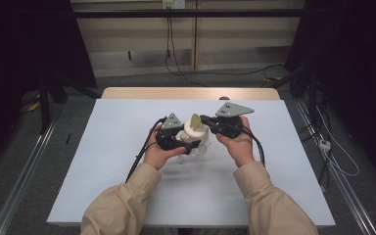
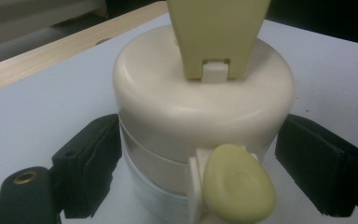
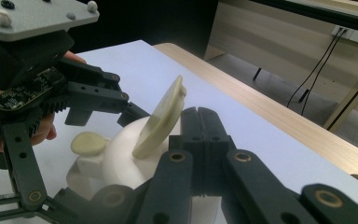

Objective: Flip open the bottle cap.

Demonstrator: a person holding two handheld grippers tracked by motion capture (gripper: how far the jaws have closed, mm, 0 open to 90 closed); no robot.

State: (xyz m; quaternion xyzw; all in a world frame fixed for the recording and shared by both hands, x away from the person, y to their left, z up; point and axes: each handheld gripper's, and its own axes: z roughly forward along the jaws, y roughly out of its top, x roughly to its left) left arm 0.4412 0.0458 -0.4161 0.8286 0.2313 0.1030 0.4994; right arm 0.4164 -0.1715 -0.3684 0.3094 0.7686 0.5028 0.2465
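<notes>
I see a pale blue bench (image 1: 127,161) with a wooden strip along its far edge, dark floor and cables beyond it. Nearest me, two beige sleeves come in from below. My left tool (image 1: 190,143) has its jaws around the lower body of a cream jar (image 1: 196,134) that stands mid-bench; in the left gripper view the black pads (image 2: 93,163) sit against the jar's sides under its domed lid (image 2: 168,93), so I read it as clenched on the jar. A yellowish knob (image 2: 238,184) juts from the jar's side. My right tool (image 1: 203,118) is clenched tight, jaws together, just beside the raised yellowish flap (image 3: 161,119) on the lid.
</notes>
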